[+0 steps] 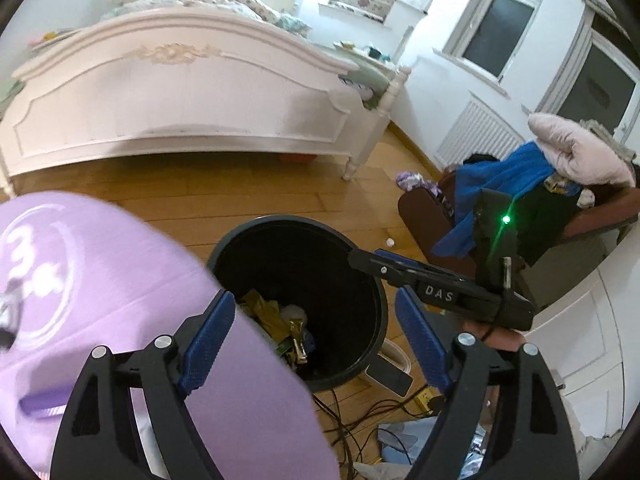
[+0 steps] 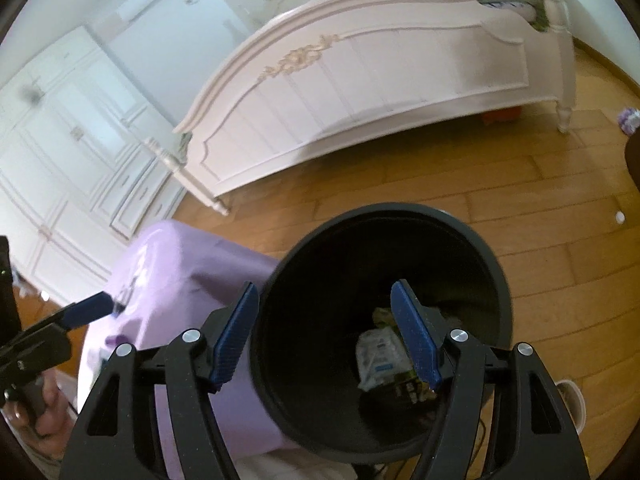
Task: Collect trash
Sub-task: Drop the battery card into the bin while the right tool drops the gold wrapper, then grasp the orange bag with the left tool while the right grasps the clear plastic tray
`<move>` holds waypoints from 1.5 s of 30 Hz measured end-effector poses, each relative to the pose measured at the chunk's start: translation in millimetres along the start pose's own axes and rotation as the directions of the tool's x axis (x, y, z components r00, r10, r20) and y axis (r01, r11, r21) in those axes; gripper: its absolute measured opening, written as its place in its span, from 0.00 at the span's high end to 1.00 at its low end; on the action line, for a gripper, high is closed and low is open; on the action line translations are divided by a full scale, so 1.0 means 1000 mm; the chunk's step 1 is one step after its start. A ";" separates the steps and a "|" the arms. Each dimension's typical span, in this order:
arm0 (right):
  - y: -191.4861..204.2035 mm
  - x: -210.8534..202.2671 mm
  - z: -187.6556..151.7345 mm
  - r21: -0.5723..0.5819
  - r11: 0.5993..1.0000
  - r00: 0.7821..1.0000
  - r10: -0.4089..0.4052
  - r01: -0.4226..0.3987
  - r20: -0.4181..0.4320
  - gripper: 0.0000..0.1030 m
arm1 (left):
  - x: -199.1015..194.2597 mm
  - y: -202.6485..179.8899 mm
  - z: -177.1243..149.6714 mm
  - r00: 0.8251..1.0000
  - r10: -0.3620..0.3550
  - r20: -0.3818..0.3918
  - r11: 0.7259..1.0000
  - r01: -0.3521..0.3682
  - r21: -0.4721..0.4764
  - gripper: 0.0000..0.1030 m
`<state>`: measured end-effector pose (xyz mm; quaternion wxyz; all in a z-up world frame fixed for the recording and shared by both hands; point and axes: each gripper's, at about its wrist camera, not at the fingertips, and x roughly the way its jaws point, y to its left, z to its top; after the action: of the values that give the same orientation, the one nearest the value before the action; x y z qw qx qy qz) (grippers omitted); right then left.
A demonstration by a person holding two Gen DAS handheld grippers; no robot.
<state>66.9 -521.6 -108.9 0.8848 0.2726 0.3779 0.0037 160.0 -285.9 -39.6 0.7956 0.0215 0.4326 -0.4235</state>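
A round black trash bin (image 1: 360, 308) stands on the wooden floor, with gold and green wrappers (image 1: 288, 328) in its bottom. My left gripper (image 1: 316, 336) is open just in front of the bin, with nothing pressed between its pads. A large purple pack (image 1: 100, 300) lies against the bin's left side and passes under the left finger. My right gripper (image 2: 326, 336) is open over the bin (image 2: 320, 400). A white packet (image 2: 380, 356) lies inside below it. The right gripper (image 1: 372, 262) also reaches over the rim in the left wrist view. The purple pack (image 2: 180, 280) shows beside the bin.
A white bed footboard (image 1: 180, 100) stands behind the bin. An armchair (image 1: 424, 220) heaped with clothes is at the right. Cables and a yellow power strip (image 1: 424, 400) lie by the bin. White wardrobe doors (image 2: 60, 160) stand at the left. A hand (image 2: 36, 400) holds the left gripper.
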 end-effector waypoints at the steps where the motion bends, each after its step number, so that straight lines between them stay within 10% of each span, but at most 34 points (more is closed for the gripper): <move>1: 0.007 -0.001 0.000 -0.012 1.000 1.000 0.006 -0.006 -0.003 0.33 | -0.013 0.005 -0.005 1.000 0.006 0.014 1.000 -0.006 -0.014 0.21; 15: 0.165 -0.007 -0.026 -0.333 0.926 0.982 0.144 -0.179 -0.126 0.29 | -0.151 0.107 -0.114 0.961 0.267 0.069 0.932 -0.239 -0.272 0.21; 20: 0.249 0.008 -0.047 -0.571 0.782 0.962 0.133 -0.250 -0.240 0.29 | -0.145 0.140 -0.151 0.931 0.357 -0.070 0.885 -0.361 -0.295 0.21; 26: 0.330 0.045 -0.088 -0.819 0.494 0.933 -0.041 -0.291 -0.357 0.29 | -0.132 0.158 -0.160 0.940 0.333 -0.080 0.889 -0.341 -0.306 0.21; 32: 0.352 0.080 -0.105 -0.860 0.387 0.890 -0.175 -0.332 -0.422 0.29 | -0.129 0.158 -0.157 0.936 0.345 -0.064 0.898 -0.349 -0.268 0.22; 40: 0.357 0.107 -0.122 -0.868 0.326 0.841 -0.275 -0.374 -0.466 0.57 | -0.135 0.159 -0.164 0.920 0.390 -0.030 0.893 -0.386 -0.231 0.45; 45: 0.352 0.095 -0.118 -0.834 0.385 0.847 -0.200 -0.395 -0.493 0.60 | -0.147 0.171 -0.170 0.932 0.364 -0.004 0.891 -0.349 -0.289 0.58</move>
<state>125.7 -145.6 -68.1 0.7445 -0.2506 0.5173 0.3396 125.5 -12.6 -98.8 0.8651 -0.0247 0.4575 -0.2042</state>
